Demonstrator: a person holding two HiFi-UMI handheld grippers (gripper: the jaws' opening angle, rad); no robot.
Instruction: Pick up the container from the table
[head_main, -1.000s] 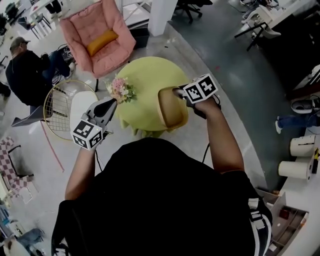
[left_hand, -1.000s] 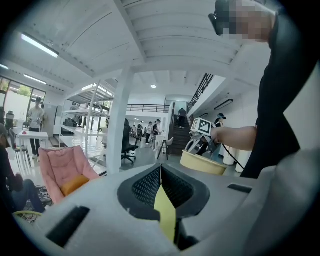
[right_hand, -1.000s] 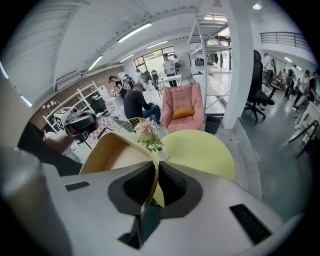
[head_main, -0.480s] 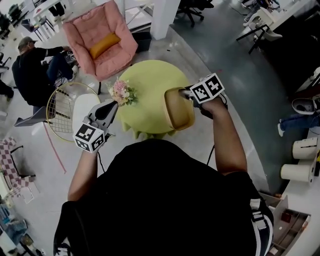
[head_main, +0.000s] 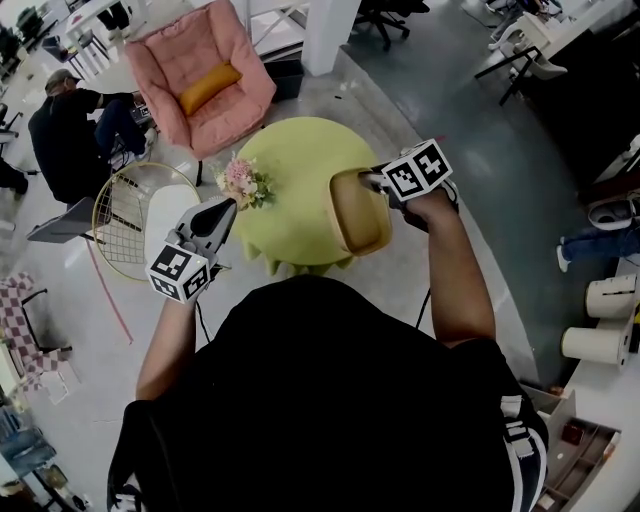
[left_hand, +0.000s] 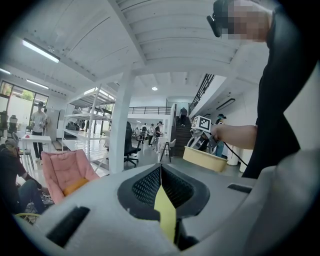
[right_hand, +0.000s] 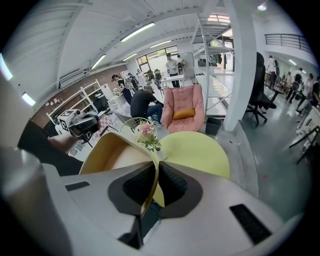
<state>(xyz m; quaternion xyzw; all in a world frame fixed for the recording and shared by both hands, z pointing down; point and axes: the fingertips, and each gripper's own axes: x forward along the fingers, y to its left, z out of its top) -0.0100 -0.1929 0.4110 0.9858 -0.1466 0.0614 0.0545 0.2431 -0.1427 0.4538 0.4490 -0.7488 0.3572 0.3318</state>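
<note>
Container: one tan tub (head_main: 358, 212), held up in the air over the right edge of the table, tilted.
Right gripper (head_main: 372, 182): one; jaws clamped on the tub's thin rim, one pad inside the wall and one outside.
Left gripper (head_main: 222, 208): one; jaws together, nothing between them, well apart from the tub.
Table (head_main: 300, 170): one, round, yellow-green.
Flowers (head_main: 243, 181): one small pink bunch at the table's left edge.
Armchair (head_main: 195, 75): one, pink, beyond the table.

Head cam steeply down; tool cams outward; all prob. share chair (head_main: 170, 60).
</note>
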